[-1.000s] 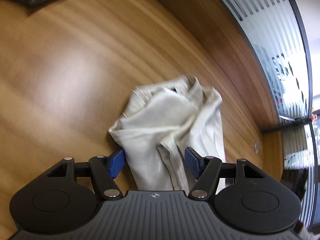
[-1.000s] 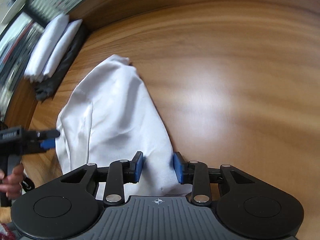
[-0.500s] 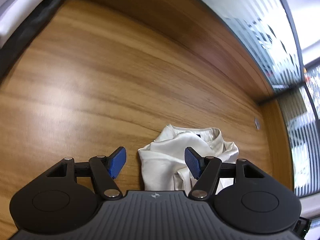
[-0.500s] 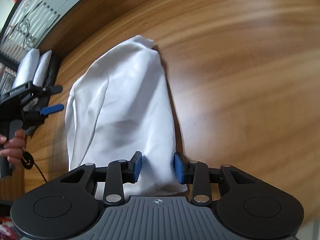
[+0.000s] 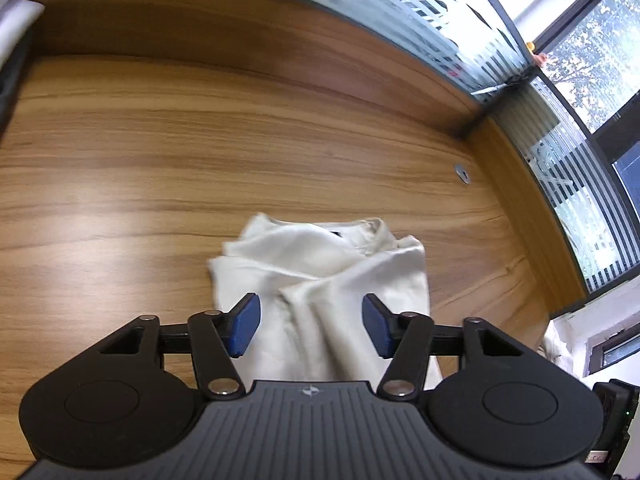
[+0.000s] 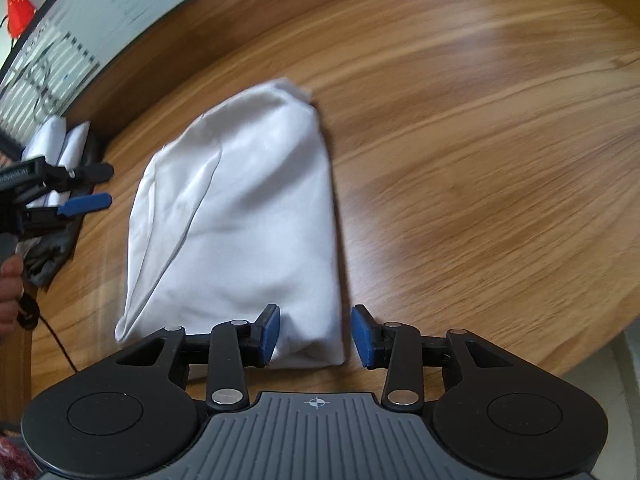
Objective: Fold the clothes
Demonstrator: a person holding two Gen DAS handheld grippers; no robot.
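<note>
Clothes here meant one white garment (image 6: 240,216), folded into a rough rectangle and lying flat on the wooden table (image 6: 480,184). Between the blue pads of the right gripper (image 6: 315,335) lay the garment's near corner, but the pads stood clear of the cloth on both sides, gripping nothing; its jaws had just been opening. The left gripper (image 5: 311,327) was likewise parted around a bunched, creased part of the same cloth (image 5: 320,264), with both pads apart from the fabric; its jaws had just been closing somewhat, yet they held nothing. From the right wrist view, the left gripper (image 6: 86,188) showed at the left edge, its two fingers spread and pointing toward the garment's left side without touching it, with a person's hand (image 6: 9,280) on its handle and a dark cord hanging below. Behind that gripper, at the table's far left, lay a dark cloth (image 6: 56,248) with folded white pieces (image 6: 52,136) on it. A small metal disc (image 5: 461,172) sat in the tabletop beyond the garment, well apart from it. Striped frosted glass panels (image 5: 400,4) ran along the table's far edge, and a window (image 5: 592,52) showed trees outside.
</note>
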